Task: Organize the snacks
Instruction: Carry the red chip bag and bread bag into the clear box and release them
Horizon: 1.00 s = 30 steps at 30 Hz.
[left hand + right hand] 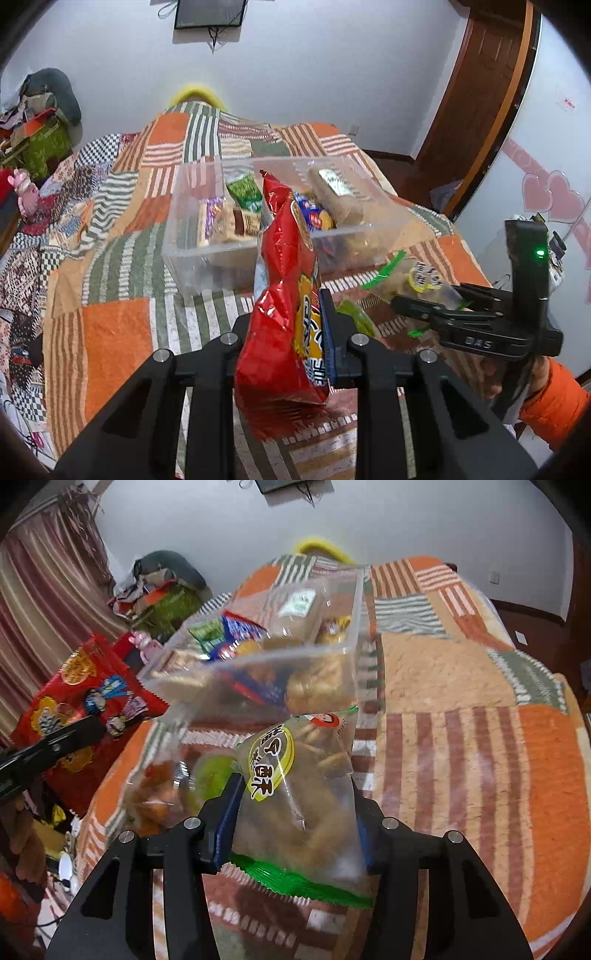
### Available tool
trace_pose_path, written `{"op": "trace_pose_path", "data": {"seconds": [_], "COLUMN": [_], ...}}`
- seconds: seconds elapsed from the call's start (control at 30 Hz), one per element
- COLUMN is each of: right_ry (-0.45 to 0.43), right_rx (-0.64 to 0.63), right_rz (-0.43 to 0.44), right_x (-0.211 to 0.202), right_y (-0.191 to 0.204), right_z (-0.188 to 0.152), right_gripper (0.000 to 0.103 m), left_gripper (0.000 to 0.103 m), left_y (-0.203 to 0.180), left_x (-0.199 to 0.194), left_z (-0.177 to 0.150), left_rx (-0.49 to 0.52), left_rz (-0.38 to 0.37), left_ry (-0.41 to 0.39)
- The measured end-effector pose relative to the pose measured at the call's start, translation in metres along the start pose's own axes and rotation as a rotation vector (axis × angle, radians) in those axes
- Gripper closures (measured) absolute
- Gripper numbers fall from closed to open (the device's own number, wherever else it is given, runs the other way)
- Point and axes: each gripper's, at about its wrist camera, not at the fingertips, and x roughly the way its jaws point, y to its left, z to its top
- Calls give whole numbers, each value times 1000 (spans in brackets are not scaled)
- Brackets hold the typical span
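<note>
Left wrist view: left gripper (291,332) pinching the red snack bag (284,288) across its lower half; the bag stands upright between the fingers, top edge reaching in front of the clear bin (207,254). Glossy red foil, yellow and black print, crimped seams, puffed with air. Judged light, soft, crushable contents, slick film; best held at mid-body or on a crimped seam with a gentle squeeze, or it may slide or pop. The bin sits on the patchwork bedspread (110,332), just beyond the bag, already holding several packets: green, purple, blue and a tan wrapped block. To the right of the bin, the right gripper (424,306) shows side-on, closed on a clear packet with green trim.

Right wrist view: right gripper (295,812) clamped on the clear snack packet (306,794), fingers pressing its two sides, green crimped bottom edge nearest the camera. Transparent film, yellow label with dark characters, brown fried sticks inside. Judged light, brittle contents, film slippery and floppy; grip low and wide, not hard. The packet hangs just short of the bin (332,653), which lies beyond it. A second clear packet (159,790) with brownish pieces lies on the bedspread, left of the held one, blurred. The red bag (81,709) is left of the bin, in the other tongs
</note>
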Motion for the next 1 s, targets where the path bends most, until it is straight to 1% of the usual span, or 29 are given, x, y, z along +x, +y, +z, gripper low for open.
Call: {"op": "trace_pose_path", "data": {"seconds": [0.1,0.17,0.27,0.53,0.67,0.8,0.9,1.0], "right_ry": [-35,-75,-117,-171,-176,-161,-151,-132], "right_rx": [-15,-26,-30,-26,-13,-6,7,21], "right_rz": [3,2,4,9,21,22,22,28], "right_x": [-16,-27,-34,-19,-3,15,28,43], "right_y": [5,9,12,20,23,28,28,28], "right_z": [6,13,26,61,76,93,104,113], "right_gripper": [56,55,55,55,55,55,55,55], "left_gripper": [79,79,79,79,79,79,79,79], "left_y": [0,0,1,17,31,42,49,57], "left_x": [-8,-12,-15,-6,9,24,32,44], "left_z": [7,13,24,52,67,81,89,96], "left_rx": [9,16,25,9,-18,-20,-34,-55], "left_rz": [13,21,44,94,109,150,153,161], "left_ry": [-28,-46,-69,-103,-99,-118,-130,-116]}}
